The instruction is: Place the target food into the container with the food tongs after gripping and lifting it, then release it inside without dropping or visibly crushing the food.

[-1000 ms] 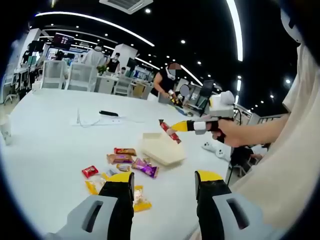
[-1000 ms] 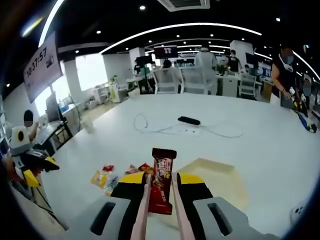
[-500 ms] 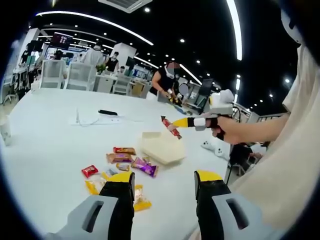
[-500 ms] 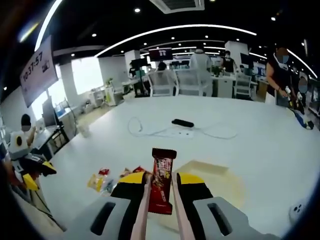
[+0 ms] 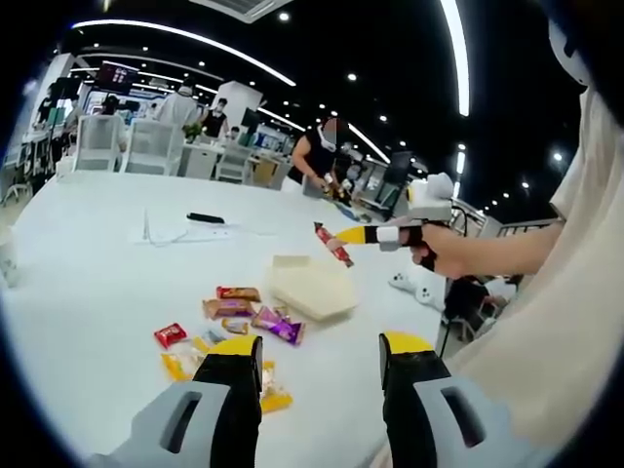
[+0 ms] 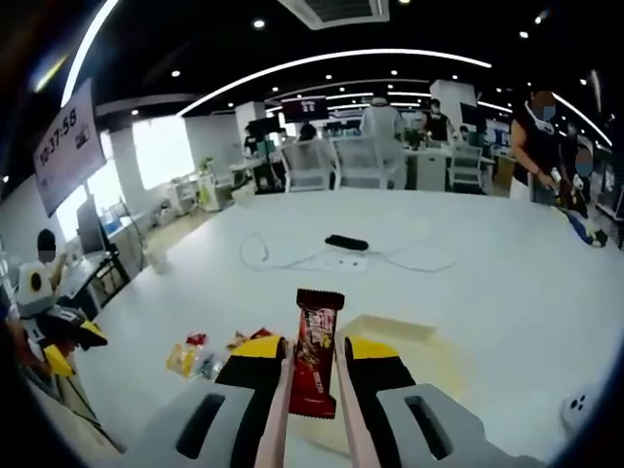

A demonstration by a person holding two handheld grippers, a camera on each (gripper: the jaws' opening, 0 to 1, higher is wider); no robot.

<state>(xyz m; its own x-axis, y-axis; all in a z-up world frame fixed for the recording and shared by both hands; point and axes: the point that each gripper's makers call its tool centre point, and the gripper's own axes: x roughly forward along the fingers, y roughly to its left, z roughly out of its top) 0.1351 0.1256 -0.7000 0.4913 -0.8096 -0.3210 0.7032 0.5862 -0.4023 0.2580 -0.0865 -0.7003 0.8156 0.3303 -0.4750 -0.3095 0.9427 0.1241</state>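
Observation:
My right gripper [image 6: 314,363] is shut on a red snack bar [image 6: 316,341] that stands upright between its jaws. In the left gripper view the right gripper [image 5: 343,240] hangs in the air above the cream container [image 5: 312,288] and holds the red snack bar [image 5: 333,244] tilted. My left gripper [image 5: 320,363] is open with nothing between its jaws, low over the white table [image 5: 97,273]. Several wrapped snacks [image 5: 239,312] lie on the table just left of the container. The cream container [image 6: 409,346] sits right behind the held bar in the right gripper view.
A black remote and a white cable [image 5: 190,226] lie farther back on the table. A white controller [image 5: 417,289] rests at the table's right edge. People and white chairs [image 5: 127,146] stand beyond the far edge. The person's arm [image 5: 507,253] reaches in from the right.
The right gripper has risen a little and stays above the container with the bar. Both views have shifted slightly; the left gripper stays as it was.

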